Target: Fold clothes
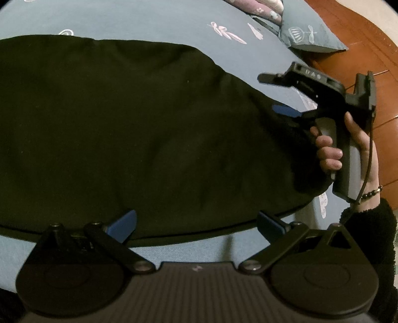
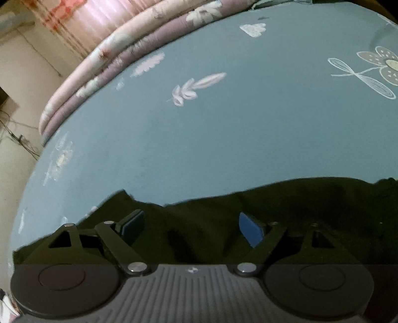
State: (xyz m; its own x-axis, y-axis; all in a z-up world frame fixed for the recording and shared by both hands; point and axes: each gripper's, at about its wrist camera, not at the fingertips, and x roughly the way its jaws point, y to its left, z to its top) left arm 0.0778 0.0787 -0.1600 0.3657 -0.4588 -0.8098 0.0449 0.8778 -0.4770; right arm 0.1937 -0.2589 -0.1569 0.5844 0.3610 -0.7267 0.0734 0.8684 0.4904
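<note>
Left wrist view is showing both tongs, left (image 1: pixel 196 224) and right (image 1: pixel 286 110), hanging released over the black garment (image 1: pixel 124 129), lying mostly flat on the bed (image 1: pixel 149 22), folding barely begun.

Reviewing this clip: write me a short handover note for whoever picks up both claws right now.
Left claw: open, jaws wide, hovering at the near hem of the black garment, gripping nothing.
Right claw: open over the garment's edge, nothing pinched between its pads; the right hand holds it at the garment's right end.
Garment: lies spread on the blue bedsheet, fairly flat, with some wrinkles; a pillow and a rolled quilt sit at the far side.
Done: garment laid out. Whether any fold is already made cannot be told.
Left: pinch the edges, fold it over, smooth it.
</note>
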